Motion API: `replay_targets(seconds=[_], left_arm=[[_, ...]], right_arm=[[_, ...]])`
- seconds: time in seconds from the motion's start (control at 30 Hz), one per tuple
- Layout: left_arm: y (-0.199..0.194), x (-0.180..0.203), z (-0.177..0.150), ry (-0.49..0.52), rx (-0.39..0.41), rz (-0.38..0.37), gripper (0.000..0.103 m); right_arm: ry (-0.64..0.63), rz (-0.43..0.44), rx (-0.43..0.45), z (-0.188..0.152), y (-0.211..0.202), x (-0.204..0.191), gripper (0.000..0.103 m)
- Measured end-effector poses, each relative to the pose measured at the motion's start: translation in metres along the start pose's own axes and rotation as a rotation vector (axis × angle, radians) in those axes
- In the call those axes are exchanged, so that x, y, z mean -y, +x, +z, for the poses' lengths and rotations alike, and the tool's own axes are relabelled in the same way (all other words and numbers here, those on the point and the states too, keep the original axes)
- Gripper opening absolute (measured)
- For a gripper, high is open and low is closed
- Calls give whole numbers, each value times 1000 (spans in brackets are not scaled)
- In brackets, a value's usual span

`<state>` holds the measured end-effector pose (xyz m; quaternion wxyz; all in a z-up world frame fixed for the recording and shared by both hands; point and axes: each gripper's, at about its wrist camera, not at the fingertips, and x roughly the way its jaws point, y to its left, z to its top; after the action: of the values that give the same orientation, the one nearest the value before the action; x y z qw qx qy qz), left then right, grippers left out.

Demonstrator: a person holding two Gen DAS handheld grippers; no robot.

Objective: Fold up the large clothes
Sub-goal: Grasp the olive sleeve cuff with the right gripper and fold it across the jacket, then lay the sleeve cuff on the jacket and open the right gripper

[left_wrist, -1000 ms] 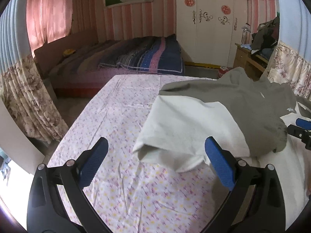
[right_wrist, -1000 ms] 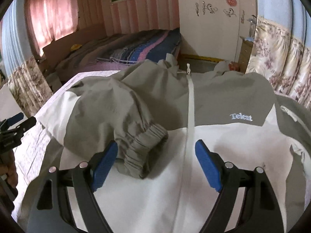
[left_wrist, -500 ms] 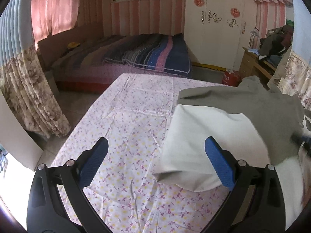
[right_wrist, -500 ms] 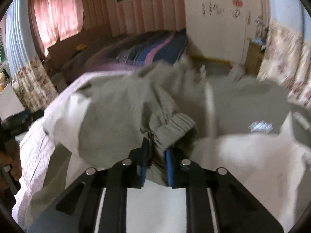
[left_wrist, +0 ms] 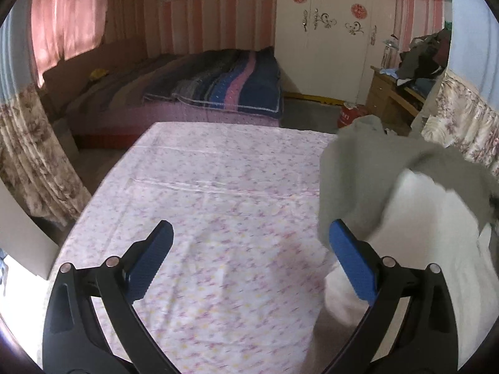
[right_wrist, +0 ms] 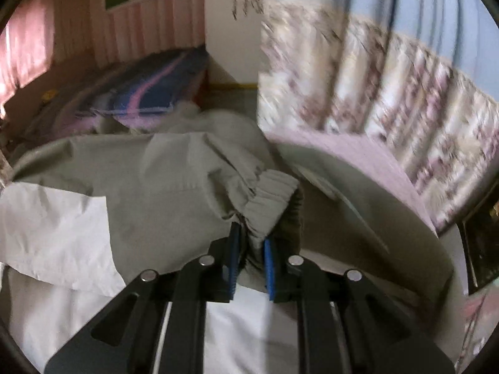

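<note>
A grey and white jacket (left_wrist: 414,205) lies on the floral sheet (left_wrist: 224,205) at the right of the left wrist view. My left gripper (left_wrist: 249,246) is open and empty above the sheet, its right finger beside the jacket's edge. In the right wrist view my right gripper (right_wrist: 251,249) is shut on the grey elastic sleeve cuff (right_wrist: 271,193) and holds the sleeve (right_wrist: 174,180) lifted over the jacket's white body (right_wrist: 46,233).
A bed with a striped blanket (left_wrist: 230,84) stands beyond the sheet. A white wardrobe (left_wrist: 330,31) and a wooden desk piled with clothes (left_wrist: 405,87) are at the back right. Floral curtains (right_wrist: 389,103) hang close on the right.
My right gripper closed on the sleeve cuff, lifted it and swung it to the right. My left gripper drew back to the left, away from the jacket.
</note>
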<state>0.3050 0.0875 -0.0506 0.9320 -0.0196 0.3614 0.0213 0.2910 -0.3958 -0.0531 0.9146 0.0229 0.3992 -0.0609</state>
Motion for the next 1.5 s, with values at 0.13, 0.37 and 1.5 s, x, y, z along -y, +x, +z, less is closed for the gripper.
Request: replay_targets(seconds=[0.13, 0.37, 1.5], left_arm=[[13, 21, 5, -3, -44, -53, 99], [38, 60, 14, 57, -70, -16, 99], [-38, 26, -6, 135, 61, 139, 91]], right_arm=[[-4, 27, -22, -16, 6, 15, 14], [-26, 72, -11, -18, 2, 7, 14], [-61, 147, 48, -35, -71, 2, 57]])
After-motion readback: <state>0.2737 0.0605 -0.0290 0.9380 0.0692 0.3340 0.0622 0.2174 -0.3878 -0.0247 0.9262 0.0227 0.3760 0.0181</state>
